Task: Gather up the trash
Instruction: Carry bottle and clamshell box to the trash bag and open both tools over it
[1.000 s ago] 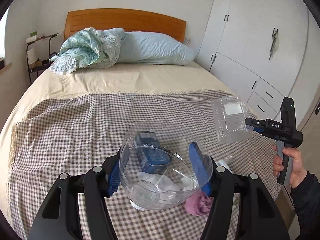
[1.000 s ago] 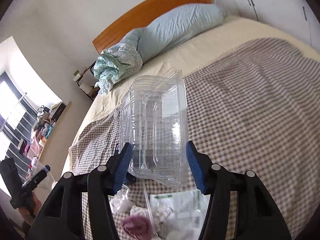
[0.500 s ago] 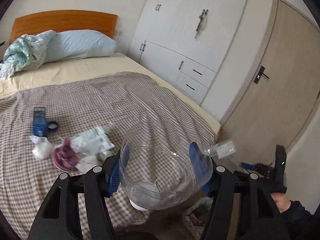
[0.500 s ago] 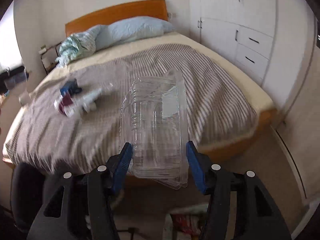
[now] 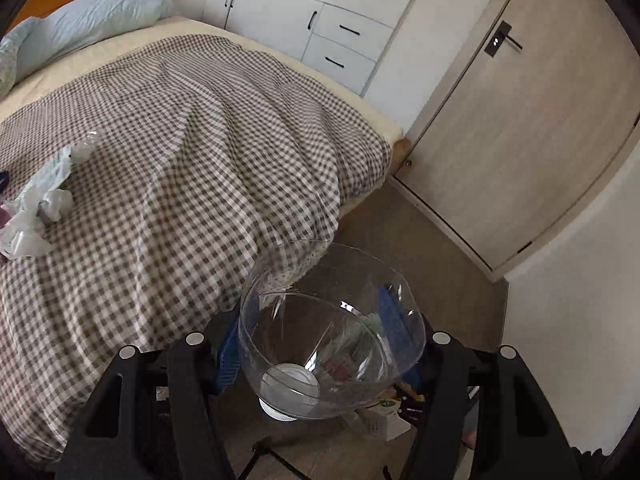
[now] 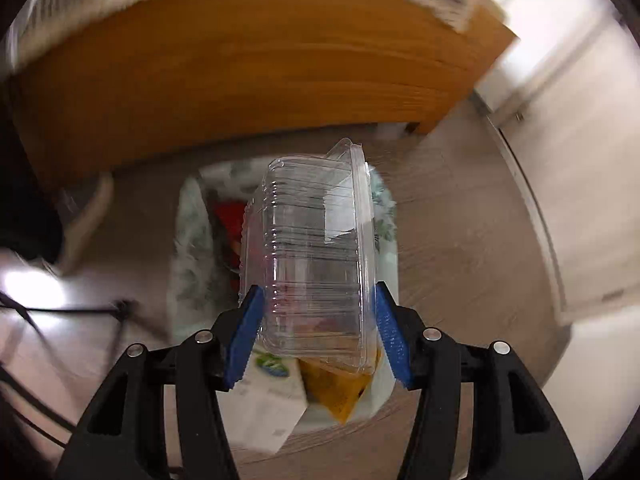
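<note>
Mid-task: right tool clamps clear clamshell box over trash bag; left tool grips clear dome cup nearby. Wrappers left on bed.

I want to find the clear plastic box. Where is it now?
In the right wrist view, the clear plastic box sits centre frame, clamped in the right gripper, above the trash bag on the floor.
</note>
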Available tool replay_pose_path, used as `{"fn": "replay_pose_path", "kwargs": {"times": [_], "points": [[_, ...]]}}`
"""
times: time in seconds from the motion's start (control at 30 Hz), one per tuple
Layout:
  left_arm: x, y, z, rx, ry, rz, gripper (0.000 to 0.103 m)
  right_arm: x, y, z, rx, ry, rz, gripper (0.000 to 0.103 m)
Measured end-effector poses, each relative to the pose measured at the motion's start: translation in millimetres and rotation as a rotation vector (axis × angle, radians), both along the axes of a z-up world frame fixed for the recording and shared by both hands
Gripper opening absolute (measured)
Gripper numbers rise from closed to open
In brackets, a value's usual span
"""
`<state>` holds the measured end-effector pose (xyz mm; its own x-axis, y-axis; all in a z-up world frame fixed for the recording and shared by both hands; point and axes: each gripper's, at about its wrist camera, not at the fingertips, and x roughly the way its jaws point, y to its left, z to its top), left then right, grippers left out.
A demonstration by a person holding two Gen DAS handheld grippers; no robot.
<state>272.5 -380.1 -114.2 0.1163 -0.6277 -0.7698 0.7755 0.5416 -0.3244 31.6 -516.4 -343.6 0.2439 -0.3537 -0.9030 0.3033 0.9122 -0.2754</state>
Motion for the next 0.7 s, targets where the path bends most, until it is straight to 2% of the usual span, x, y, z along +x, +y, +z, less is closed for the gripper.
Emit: {"fn": "replay_pose_path", "kwargs": {"times": [0.1, 0.2, 0.27, 0.37, 0.43, 0.53, 0.7], "points": [[-8, -18, -19, 0.044, 0.033, -0.044, 0.06, 14, -2, -38, -0.085, 0.045, 0.078, 0.057], [-18, -36, -37, 0.093, 0.044, -0.083, 0.06, 26, -14, -78, 0.022, 0.118, 0.109, 0.058], [-22, -48, -46, 0.121, 0.054, -0.103, 0.06, 26, -29, -90, 0.106, 0.125, 0.065, 0.058], [-31, -65, -59, 0.15, 0.075, -0.144, 0.06, 11, -46, -74, 0.174, 0.039, -0.031, 0.063], [-39, -79, -70, 0.172, 0.102, -0.186, 0.06, -6, -61, -53, 0.193, -0.037, -0.103, 0.067], [-56, -105, -94, 0.215, 0.151, -0.256, 0.06, -38, -77, -21, 0.216, -0.141, -0.232, 0.067], [-100, -157, -156, 0.319, 0.211, -0.407, 0.061, -108, -109, 21, 0.293, -0.335, -0.459, 0.069]]}}
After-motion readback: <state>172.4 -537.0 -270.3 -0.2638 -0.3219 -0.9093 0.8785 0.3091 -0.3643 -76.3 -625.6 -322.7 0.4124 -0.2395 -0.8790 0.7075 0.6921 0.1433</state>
